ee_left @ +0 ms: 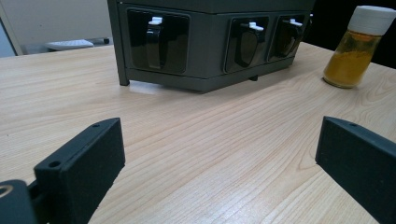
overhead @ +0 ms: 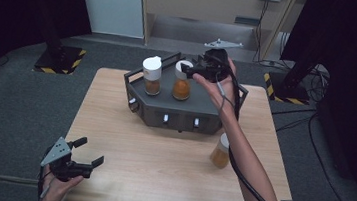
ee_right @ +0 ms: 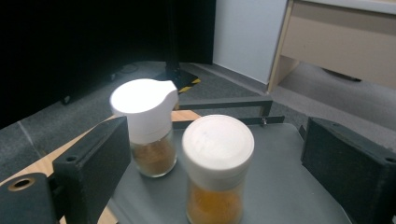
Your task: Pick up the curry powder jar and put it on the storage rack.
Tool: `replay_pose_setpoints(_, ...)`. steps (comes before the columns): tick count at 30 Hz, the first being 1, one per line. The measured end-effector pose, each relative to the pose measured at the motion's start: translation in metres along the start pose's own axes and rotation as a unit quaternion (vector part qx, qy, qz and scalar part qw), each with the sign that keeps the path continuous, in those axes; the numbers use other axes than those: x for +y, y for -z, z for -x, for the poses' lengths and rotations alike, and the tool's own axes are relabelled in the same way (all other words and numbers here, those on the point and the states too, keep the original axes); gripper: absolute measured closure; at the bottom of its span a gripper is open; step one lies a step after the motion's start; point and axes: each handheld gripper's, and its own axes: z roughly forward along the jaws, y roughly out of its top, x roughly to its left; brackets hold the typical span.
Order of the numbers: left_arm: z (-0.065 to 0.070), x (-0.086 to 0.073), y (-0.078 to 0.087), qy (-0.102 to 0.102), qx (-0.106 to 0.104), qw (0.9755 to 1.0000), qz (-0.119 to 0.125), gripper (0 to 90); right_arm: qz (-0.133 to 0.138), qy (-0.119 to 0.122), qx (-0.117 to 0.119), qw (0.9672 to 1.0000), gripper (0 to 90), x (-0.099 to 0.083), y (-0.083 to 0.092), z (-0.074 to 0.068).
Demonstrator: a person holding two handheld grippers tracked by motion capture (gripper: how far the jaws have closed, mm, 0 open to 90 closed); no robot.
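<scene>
Two white-capped glass spice jars stand on the grey metal rack, one between the right gripper's released fingers. A third jar waits on the wooden table; the left gripper hangs open.

Your arms are bare, with no sleeves. In each hand you have a black tool. Your left gripper has a grey three-cornered plate on top. Your right gripper has one too, with a thick black cable running down along your arm. The jaws are flat black blocks, and each has small round screw holes near its end.
</scene>
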Motion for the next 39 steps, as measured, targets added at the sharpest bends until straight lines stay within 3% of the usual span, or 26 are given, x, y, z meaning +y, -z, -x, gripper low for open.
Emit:
replay_pose_setpoints(12,0.0,0.0,0.0,-0.001,-0.001,1.0,-0.001,0.4,0.023,0.017,0.031,0.9991,6.7,-0.022,0.055,-0.001)
replay_pose_setpoints(22,0.0,0.001,-0.001,-0.001,-0.002,1.0,-0.003,0.4,0.035,0.027,0.024,0.9987,3.1,-0.057,0.095,-0.007)
replay_pose_setpoints(28,0.001,0.001,-0.002,-0.002,-0.003,1.0,-0.005,0.4,0.052,0.014,0.024,0.9982,1.9,-0.083,0.119,-0.008)
replay_pose_setpoints(39,0.001,0.002,-0.002,-0.005,-0.004,1.0,-0.006,0.4,0.053,0.017,0.009,0.9984,1.5,-0.119,0.148,-0.016)
